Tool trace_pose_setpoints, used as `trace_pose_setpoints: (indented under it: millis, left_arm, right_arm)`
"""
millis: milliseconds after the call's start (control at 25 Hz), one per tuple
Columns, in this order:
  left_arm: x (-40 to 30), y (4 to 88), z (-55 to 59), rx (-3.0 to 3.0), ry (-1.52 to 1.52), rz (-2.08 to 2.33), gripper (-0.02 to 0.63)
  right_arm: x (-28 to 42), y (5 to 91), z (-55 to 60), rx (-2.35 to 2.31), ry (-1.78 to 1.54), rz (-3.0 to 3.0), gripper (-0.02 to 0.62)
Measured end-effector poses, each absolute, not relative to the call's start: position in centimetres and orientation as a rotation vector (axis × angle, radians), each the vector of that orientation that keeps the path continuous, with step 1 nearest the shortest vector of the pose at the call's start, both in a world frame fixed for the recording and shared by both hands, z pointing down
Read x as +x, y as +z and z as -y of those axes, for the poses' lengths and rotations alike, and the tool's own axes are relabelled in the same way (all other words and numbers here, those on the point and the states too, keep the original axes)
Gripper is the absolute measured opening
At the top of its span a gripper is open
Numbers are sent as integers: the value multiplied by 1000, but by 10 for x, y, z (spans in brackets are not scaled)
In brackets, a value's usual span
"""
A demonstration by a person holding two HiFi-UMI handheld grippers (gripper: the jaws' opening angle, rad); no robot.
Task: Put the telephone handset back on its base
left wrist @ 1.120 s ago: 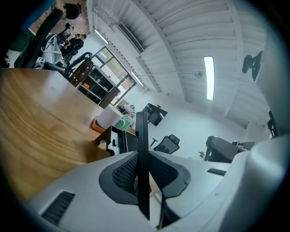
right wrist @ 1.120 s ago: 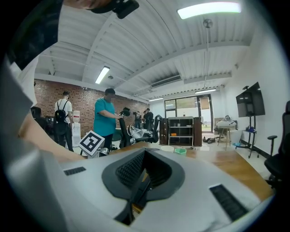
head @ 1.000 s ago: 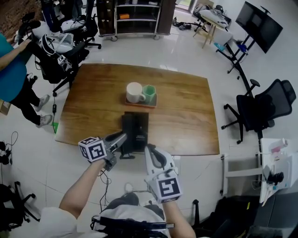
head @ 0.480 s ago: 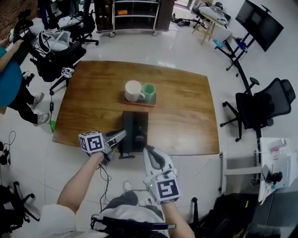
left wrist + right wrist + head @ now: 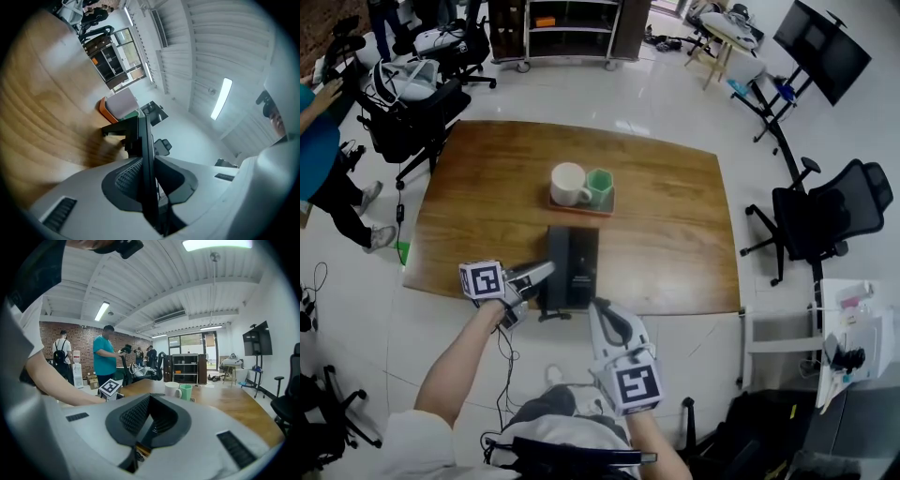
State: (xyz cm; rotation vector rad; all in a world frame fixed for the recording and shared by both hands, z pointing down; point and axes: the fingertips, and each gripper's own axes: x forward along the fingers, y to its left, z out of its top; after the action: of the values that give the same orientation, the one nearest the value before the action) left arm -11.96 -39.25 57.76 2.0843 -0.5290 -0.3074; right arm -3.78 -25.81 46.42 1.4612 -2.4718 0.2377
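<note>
A black telephone base [image 5: 581, 265] lies near the front edge of the wooden table [image 5: 675, 225]. The black handset [image 5: 556, 264] rests along its left side. My left gripper [image 5: 544, 273] reaches in from the left. Its jaws are opening, with the handset [image 5: 143, 150] still edge-on between the pads and touching them. My right gripper [image 5: 602, 309] hangs just in front of the table edge, shut and holding nothing. In its own view the right gripper [image 5: 149, 416] faces the tabletop.
A white mug [image 5: 570, 185] and a green mug [image 5: 600, 184] stand on a small orange tray [image 5: 581, 204] behind the phone. Black office chairs stand at the right [image 5: 834, 211] and far left [image 5: 417, 112]. A person in teal [image 5: 314, 127] stands at the left.
The left gripper has stayed at the handset on the base, shifting only slightly. The right gripper has not moved.
</note>
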Motion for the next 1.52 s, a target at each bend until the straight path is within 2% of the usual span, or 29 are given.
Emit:
trace_pose_setpoints:
  millis: [160,280,520,560,600,720,1000,1080,1200,1520]
  left_arm:
    - [-121,583,392,2100,-306,547,80]
    - [-123,589,392,2117,-293,587,118]
    - [-124,588,391,2125,-294,590,118]
    - [-123,587,391,2117,-303,569,117]
    - [-123,585,391,2104,-312,543,80]
    - [-124,585,395,2037,-340,495,60]
    - [-122,583,401,2045,-355,430,58]
    - [-122,581,402,2064,-341,451,62]
    - [-124,580,404,2078,-330,486,126]
    - [-135,580,403,2076,-342,578,126]
  right_arm:
    - [-40,466,258,1455,245,2471,5]
    - [-40,468,257,1453,249,2472,5]
    - [-45,471,252,1442,268,2480,5]
    - [-45,472,252,1441,270,2479,5]
    - [-45,473,252,1440,271,2478,5]
    - [-46,472,253,1434,271,2476,5]
    - [-44,473,258,1435,266,2469,5]
    - [-47,472,258,1426,262,2476,5]
    - [-49,471,258,1417,257,2485,5]
    - [-52,469,253,1401,257,2497,5]
